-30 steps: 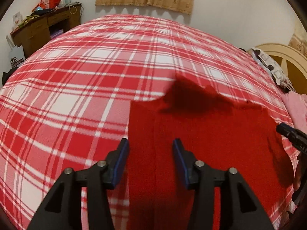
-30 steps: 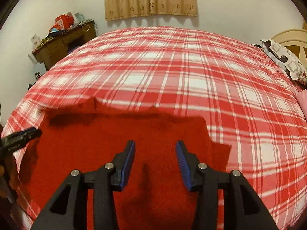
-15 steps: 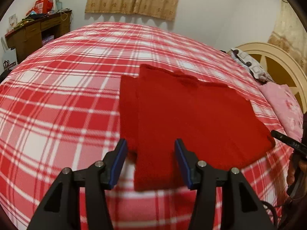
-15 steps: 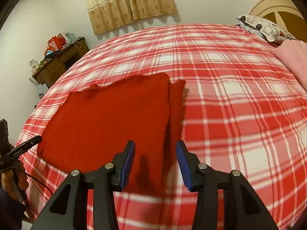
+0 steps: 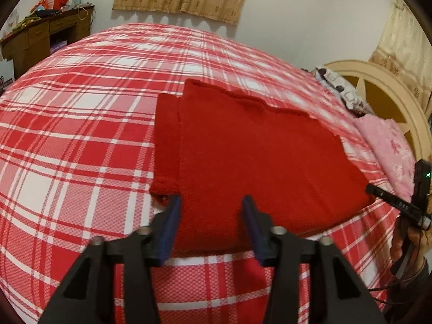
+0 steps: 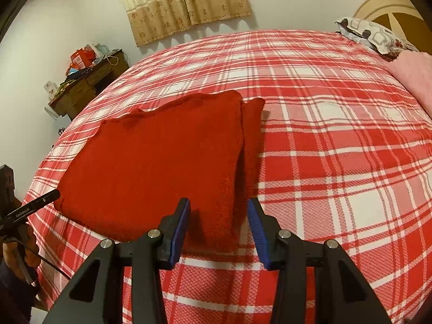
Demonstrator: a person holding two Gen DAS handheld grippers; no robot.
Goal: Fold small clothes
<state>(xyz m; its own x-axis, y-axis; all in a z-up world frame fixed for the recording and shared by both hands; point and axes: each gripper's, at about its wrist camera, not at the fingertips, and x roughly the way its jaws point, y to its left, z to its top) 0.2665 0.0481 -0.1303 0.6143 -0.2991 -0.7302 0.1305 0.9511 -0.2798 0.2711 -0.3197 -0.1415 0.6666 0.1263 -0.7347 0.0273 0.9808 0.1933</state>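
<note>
The red garment (image 5: 256,162) lies folded flat on the plaid bed (image 5: 81,148), near its front edge. The left tool (image 5: 210,224) and right tool (image 6: 218,224) have just been narrowing, jaws apart around each near corner, pinching nothing. A shallow bite could catch only the top layer and drag the fold apart.

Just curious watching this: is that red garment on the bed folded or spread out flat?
Folded. The red garment lies as a thick doubled rectangle on the plaid bedspread, with a lower layer peeking out along one side.

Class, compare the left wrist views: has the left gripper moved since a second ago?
Yes. The left gripper has drawn back toward the near edge of the plaid bed; the red garment, once filling the foreground, now shows whole. Its jaws have just been closing, gripping nothing.
</note>
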